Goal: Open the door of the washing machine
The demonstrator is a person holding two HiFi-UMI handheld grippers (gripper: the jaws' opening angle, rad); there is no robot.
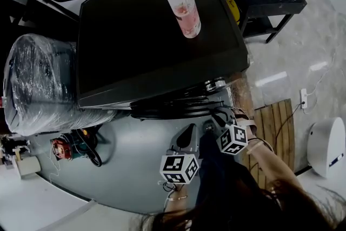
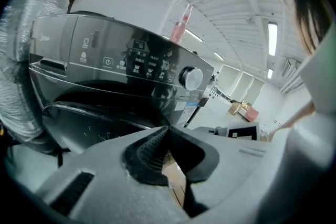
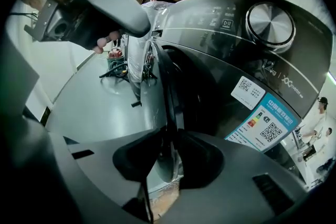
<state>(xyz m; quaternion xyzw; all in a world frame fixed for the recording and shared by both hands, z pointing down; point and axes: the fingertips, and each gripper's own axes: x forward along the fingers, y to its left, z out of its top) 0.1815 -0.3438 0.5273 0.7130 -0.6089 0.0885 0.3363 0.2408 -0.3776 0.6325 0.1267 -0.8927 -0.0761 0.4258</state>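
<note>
The dark washing machine (image 1: 157, 35) faces us, its round door (image 3: 169, 81) low on the front. The right gripper (image 3: 167, 136) clamps the door's rim, and the left gripper (image 2: 167, 129), pinched together on nothing, hangs just beside it. A pink bottle (image 1: 182, 1) stands on top

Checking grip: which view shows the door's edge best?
Right gripper view: the door edge runs up from between the jaws. Left gripper view shows the door's front; head view only its rim.
</note>
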